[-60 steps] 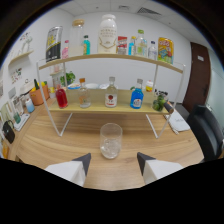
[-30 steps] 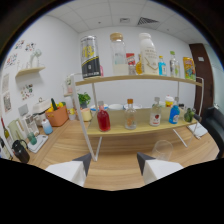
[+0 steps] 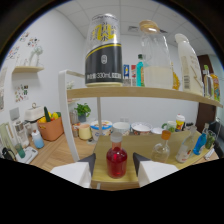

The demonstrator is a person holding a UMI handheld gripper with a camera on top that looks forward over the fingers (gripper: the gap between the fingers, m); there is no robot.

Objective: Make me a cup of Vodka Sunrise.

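Note:
A small bottle of red liquid (image 3: 116, 161) with a clear stopper stands on the lower wooden shelf board (image 3: 145, 143). It sits between the tips of my gripper (image 3: 113, 165), with a gap at each side. The fingers are open; the left fingertip (image 3: 89, 161) and the right fingertip (image 3: 138, 160) flank the bottle. On the upper shelf (image 3: 150, 92) above stand a tall black can (image 3: 103, 52), a clear jar with pale contents (image 3: 156, 57) and a white bottle (image 3: 188, 62).
A white shelf post (image 3: 67, 117) rises left of the fingers. Beyond the red bottle are a small glass flask (image 3: 161, 150), bowls (image 3: 121, 128), a blue bottle (image 3: 200, 143), a potted plant (image 3: 82, 110) and an orange basket (image 3: 50, 128) on the wooden table.
The gripper has come much closer to the shelf and swung left along it. The red bottle, earlier far ahead on the lower shelf, now stands between the fingertips.

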